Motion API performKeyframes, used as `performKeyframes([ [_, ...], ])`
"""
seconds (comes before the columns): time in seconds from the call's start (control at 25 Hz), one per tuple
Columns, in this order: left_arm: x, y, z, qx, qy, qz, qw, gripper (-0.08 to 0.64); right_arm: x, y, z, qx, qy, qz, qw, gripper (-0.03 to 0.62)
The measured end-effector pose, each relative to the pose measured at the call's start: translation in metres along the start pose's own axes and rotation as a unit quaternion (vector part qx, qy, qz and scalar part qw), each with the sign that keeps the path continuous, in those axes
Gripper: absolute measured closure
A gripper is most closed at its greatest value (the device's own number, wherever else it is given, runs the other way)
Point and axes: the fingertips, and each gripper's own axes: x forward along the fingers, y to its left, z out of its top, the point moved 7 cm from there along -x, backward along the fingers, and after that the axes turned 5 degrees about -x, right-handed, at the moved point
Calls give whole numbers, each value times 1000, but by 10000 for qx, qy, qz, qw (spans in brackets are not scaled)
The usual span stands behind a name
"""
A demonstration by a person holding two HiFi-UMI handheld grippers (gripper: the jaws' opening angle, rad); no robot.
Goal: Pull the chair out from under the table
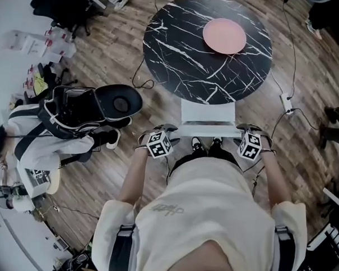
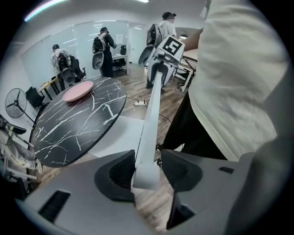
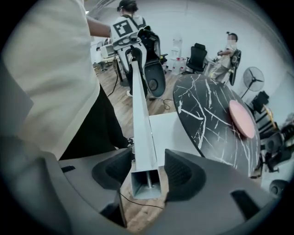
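The chair (image 1: 207, 112) faces 12 o'clock, its seat front under the desk (image 1: 178, 54) edge. We straddle its 9-to-3 back rail (image 1: 206, 131) with the left gripper (image 1: 168, 128) and right gripper (image 1: 244, 128), both wide.

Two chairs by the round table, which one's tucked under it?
The white chair: its seat sits partly under the black marble table. The black office chair stands apart on the floor to the left, clothing piled on it.

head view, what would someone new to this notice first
The round black marble table fills the top of the picture, with a pink plate toward its far right. Just below it a white chair sits tucked under the table's near edge. The left gripper and right gripper each straddle one end of the chair's top rail, jaws open.
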Motion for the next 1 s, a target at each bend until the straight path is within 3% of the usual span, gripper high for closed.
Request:
performKeyframes([
  [0.2, 22, 2, 8, 365, 641, -278, 9969, 374, 10, -3, 6, -357, 304, 192, 9987, 377],
  [0.36, 34, 5, 15, 532, 896, -279, 9942, 449, 19, -3, 12, -643, 441, 229, 9967, 413],
  [0.48, 41, 6, 15, 571, 1005, -231, 9930, 449, 28, -4, 10, -674, 567, 212, 9959, 492],
  [0.64, 52, 9, 10, 220, 925, -423, 9946, 452, 31, -2, 10, -986, 848, 173, 9913, 502],
  [0.76, 54, 10, 11, 21, 952, -643, 9934, 425, 34, -1, 10, -972, 1011, 398, 9893, 500],
  [0.84, 55, 10, 14, 19, 939, -606, 9937, 425, 33, -2, 9, -891, 986, 417, 9903, 495],
  [1.0, 58, 10, 13, 148, 1011, -185, 9946, 438, 34, -4, 9, -884, 930, 142, 9916, 512],
])
